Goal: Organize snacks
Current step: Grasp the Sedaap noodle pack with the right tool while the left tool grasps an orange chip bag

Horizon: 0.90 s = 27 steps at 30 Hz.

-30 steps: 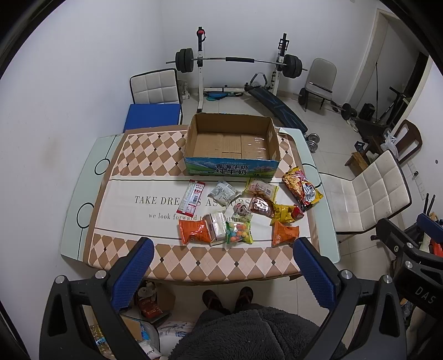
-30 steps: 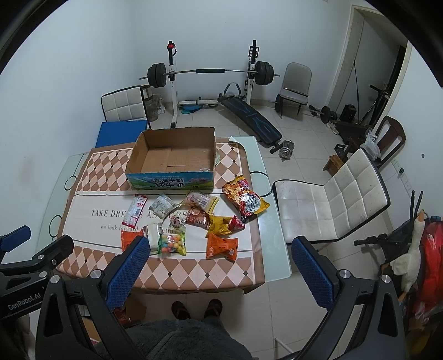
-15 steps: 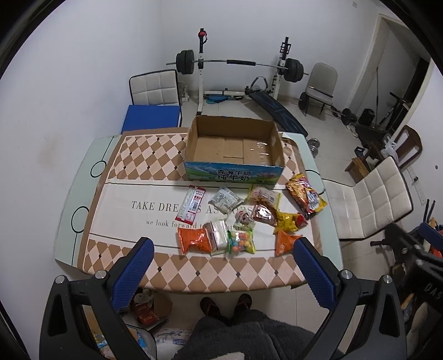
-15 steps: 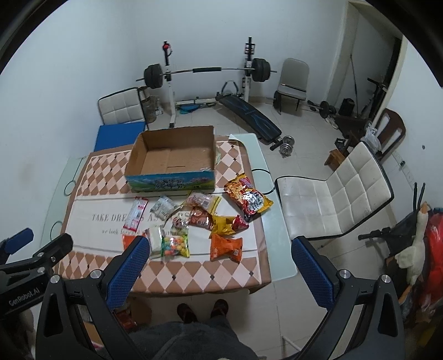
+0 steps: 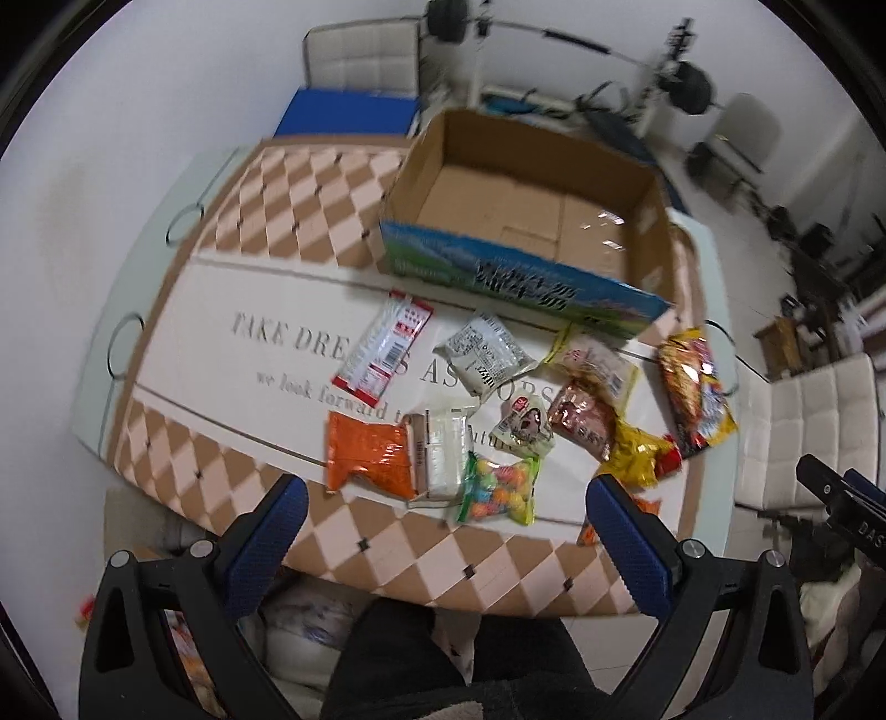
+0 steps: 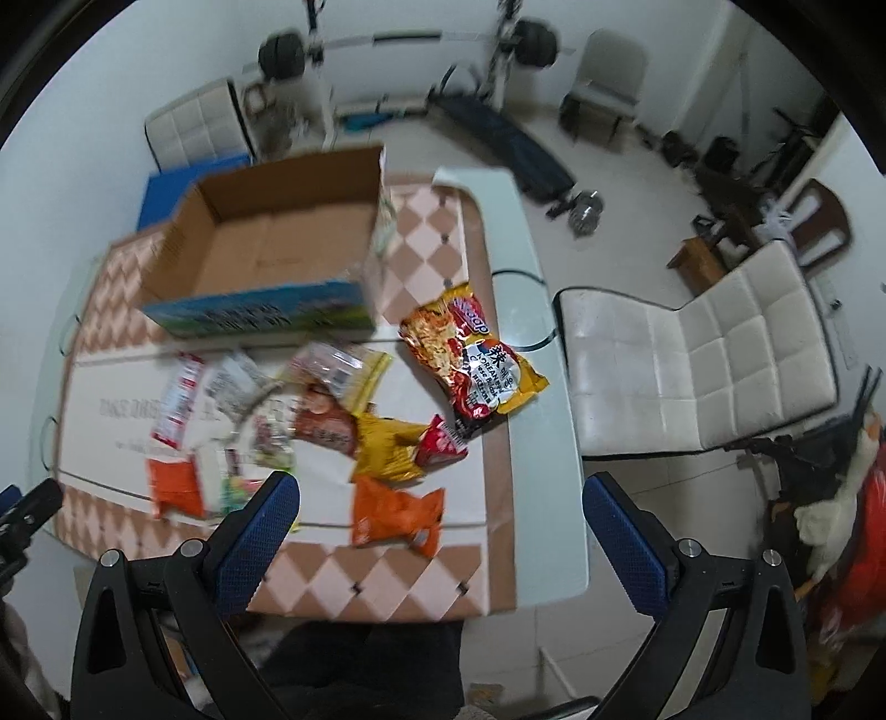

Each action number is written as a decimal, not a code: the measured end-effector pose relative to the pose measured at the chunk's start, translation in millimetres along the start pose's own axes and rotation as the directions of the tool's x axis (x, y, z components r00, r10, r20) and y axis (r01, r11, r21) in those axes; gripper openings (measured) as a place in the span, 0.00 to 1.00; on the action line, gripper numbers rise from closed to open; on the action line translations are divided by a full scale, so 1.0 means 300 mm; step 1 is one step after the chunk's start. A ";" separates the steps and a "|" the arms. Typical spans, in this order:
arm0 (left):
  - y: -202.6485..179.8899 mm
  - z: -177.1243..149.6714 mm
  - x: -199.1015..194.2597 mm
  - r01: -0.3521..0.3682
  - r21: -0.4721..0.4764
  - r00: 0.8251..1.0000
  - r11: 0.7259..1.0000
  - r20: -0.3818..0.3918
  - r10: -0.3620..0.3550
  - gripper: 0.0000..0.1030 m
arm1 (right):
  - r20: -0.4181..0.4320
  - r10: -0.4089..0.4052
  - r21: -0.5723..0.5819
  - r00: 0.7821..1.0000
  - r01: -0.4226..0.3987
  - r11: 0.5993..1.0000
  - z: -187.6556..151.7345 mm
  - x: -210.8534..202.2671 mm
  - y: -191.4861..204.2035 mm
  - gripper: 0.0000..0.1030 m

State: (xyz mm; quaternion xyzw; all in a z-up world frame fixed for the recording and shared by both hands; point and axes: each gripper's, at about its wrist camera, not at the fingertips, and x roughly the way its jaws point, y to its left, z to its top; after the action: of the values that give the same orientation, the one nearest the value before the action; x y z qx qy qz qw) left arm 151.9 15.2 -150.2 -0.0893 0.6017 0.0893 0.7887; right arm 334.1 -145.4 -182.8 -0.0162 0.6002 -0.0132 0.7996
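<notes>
Behind everything a home gym is spreading out, with a barbell rack and a white padded chair standing just beside the table. On its checkered cloth an open cardboard box is sitting empty at the far side, and the snacks are lying loose between it and the near edge. Both tools are hovering above that edge, holding nothing: the left gripper is spreading its blue pads wide, and the right gripper is doing the same.

Judging by position, the right one is nearer the orange packet, which is lying just ahead between its pads, long axis roughly across them. The left is facing the candy bag and another orange pouch.

Only the left view is showing the box floor sharply; the right view is blurring that side but showing the noodle packet clearly.
</notes>
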 end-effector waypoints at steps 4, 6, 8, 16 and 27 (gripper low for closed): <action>-0.066 0.044 0.142 -0.031 -0.090 0.997 0.995 -0.075 0.025 1.00 | -0.085 0.035 -0.068 0.996 -0.041 0.997 0.170 0.251 -0.071 1.00; -0.103 0.062 0.214 -0.047 -0.118 0.993 0.992 -0.111 0.034 1.00 | -0.129 0.036 -0.109 0.991 -0.051 0.993 0.251 0.387 -0.099 1.00; -0.142 0.074 0.283 -0.061 -0.138 0.989 0.989 -0.142 0.041 1.00 | -0.175 0.035 -0.139 0.984 -0.060 0.989 0.310 0.511 -0.107 1.00; -0.245 0.080 0.509 -0.088 -0.148 0.965 0.985 -0.258 0.048 1.00 | -0.370 0.059 -0.241 0.927 -0.157 0.958 0.397 0.934 -0.093 1.00; -0.188 0.041 0.622 -0.101 -0.255 0.943 0.962 -0.332 0.011 1.00 | -0.421 -0.031 -0.335 0.907 -0.123 0.934 0.351 1.121 -0.019 0.95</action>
State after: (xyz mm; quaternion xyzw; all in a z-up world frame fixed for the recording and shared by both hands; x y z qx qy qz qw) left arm 226.0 -30.1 -325.1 -0.1916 0.7087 0.1764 0.6556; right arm 529.1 -163.6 -475.8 -0.1420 0.7504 0.1108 0.6360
